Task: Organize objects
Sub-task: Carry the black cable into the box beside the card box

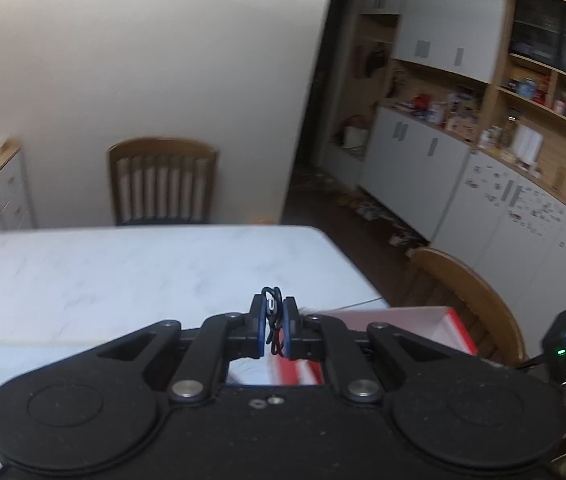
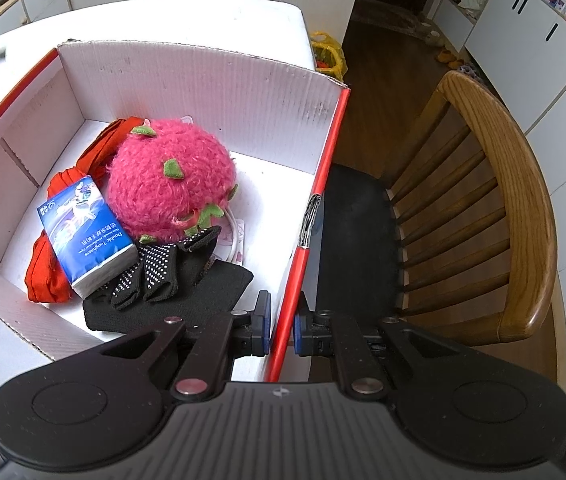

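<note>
left gripper [image 1: 273, 328] clamped on small black cable bundle [image 1: 271, 306] above white desk [image 1: 123, 272], right gripper [image 2: 281, 328] pinching red-edged box wall [image 2: 315, 200], pink plush [image 2: 171, 180], tissue pack [image 2: 87, 232], black gloves [image 2: 163, 276] inside

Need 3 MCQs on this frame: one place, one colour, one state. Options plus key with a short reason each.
1. Where does the blue tissue pack lie?
A. on the chair
B. inside the box, beside the plush
C. on the floor

2. What colour is the fuzzy plush?
A. pink with green leaves
B. yellow
C. grey

3. What is the right gripper doing?
A. hanging open over the table
B. shut on the glove
C. shut on the box wall

Key:
1 B, it leans on red cloth inside the box.
2 A, pink fuzz with green tabs.
3 C, the red-edged wall sits between its pads; the dotted black gloves lie untouched.
</note>
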`<action>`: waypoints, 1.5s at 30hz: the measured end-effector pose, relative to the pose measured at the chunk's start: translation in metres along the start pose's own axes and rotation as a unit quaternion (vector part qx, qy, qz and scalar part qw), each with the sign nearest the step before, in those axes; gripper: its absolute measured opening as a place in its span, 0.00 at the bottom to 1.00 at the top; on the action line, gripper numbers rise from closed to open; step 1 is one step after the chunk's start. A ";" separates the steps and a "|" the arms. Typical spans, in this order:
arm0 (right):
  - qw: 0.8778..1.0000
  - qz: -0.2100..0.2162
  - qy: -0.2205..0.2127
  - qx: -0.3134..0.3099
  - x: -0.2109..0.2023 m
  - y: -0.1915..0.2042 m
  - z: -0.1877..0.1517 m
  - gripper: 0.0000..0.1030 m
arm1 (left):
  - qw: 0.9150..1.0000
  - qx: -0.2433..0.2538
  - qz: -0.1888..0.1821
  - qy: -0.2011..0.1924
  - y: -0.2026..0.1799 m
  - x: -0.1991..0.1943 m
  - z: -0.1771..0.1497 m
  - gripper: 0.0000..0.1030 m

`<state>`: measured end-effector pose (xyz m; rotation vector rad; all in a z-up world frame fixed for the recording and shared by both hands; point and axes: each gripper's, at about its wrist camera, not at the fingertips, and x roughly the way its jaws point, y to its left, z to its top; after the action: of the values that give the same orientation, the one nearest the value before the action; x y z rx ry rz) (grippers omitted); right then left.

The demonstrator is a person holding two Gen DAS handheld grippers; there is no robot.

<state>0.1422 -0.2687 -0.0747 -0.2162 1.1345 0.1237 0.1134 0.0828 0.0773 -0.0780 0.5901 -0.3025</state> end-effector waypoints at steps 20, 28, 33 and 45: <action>1.000 0.005 -0.005 -0.009 -0.001 -0.001 -0.002 0.11 | 0.973 0.051 -0.188 0.122 -0.119 0.091 -0.039 0.06; 1.000 0.006 -0.006 -0.012 -0.001 -0.001 -0.002 0.11 | 0.960 0.029 -0.201 0.192 -0.122 0.125 -0.075 0.06; 1.000 0.006 -0.006 -0.011 -0.001 -0.001 -0.002 0.11 | 0.954 0.041 -0.202 0.218 -0.129 0.137 -0.090 0.06; 1.000 0.007 -0.006 -0.009 -0.001 -0.001 -0.002 0.11 | 0.938 0.091 -0.191 0.274 -0.145 0.155 -0.107 0.07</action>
<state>0.1403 -0.2700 -0.0749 -0.2232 1.1234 0.1469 0.1388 -0.1008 -0.0718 0.0761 1.1009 -0.7703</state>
